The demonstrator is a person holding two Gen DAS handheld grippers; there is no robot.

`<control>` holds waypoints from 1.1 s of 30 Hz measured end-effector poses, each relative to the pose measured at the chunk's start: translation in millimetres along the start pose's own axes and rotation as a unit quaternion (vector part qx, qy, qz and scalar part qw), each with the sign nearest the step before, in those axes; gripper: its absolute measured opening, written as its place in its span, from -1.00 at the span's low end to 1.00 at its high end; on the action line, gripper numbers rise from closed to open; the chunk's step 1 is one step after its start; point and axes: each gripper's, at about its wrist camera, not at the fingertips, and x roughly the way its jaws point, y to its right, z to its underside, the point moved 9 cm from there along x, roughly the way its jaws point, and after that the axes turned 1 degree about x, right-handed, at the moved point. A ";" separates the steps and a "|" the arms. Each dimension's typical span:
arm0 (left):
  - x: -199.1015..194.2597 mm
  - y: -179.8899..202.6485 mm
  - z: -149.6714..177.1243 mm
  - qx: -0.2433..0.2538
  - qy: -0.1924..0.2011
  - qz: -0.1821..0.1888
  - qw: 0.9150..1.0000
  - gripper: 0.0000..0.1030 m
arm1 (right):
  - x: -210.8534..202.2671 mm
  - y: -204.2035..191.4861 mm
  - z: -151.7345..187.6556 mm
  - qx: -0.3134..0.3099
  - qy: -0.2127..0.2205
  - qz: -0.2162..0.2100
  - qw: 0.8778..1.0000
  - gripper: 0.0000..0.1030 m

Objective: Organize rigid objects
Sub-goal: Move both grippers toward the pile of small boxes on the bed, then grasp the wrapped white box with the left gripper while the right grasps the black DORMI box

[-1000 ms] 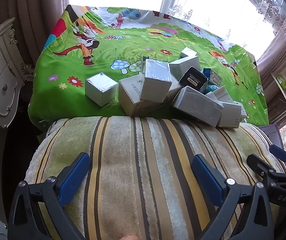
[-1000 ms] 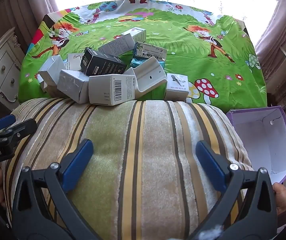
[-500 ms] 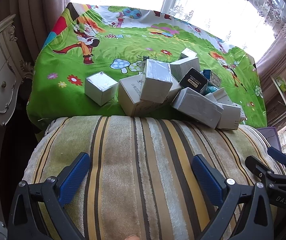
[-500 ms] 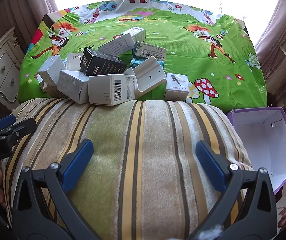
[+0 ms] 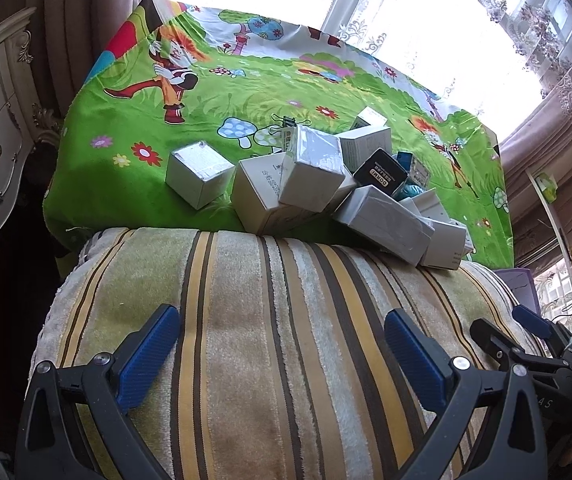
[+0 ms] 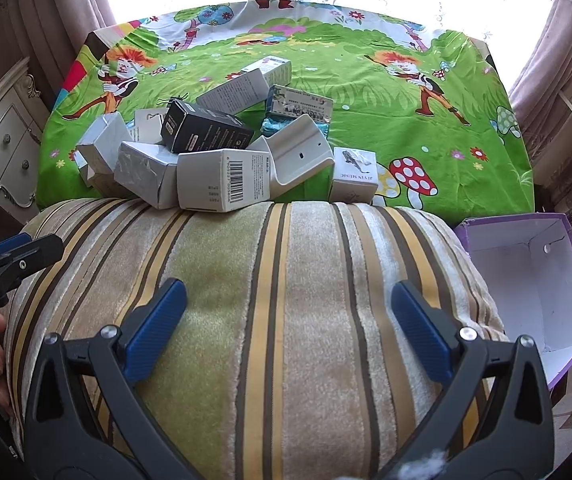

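Over the striped cushion (image 6: 286, 320) | left claw (image 5: 282, 348) wide open, empty | right claw (image 6: 289, 324) wide open, empty | boxes (image 6: 222, 180) untouched

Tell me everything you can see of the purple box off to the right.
The purple box is an open carton, purple outside and plain white inside, apparently cardboard. It appears empty, with a small round hole in its back wall. It sits tilted, opening facing the right wrist camera, right of the striped cushion and below the green sheet's edge. The left wrist view shows only a corner. Neither gripper touches it.
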 end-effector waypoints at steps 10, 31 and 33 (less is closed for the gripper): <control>-1.9 2.0 -1.9 0.005 0.006 0.004 1.000 1.00 | 7.8 -3.3 -4.0 -0.012 -0.010 0.009 1.000 1.00; 14.2 16.7 -71.0 0.047 0.020 -0.017 0.999 0.65 | 3.0 17.4 -40.5 0.089 -0.019 -0.084 0.992 1.00; 21.8 16.2 -72.1 0.046 0.011 -0.020 0.999 0.58 | 5.0 16.2 -48.0 0.096 -0.023 -0.092 0.991 1.00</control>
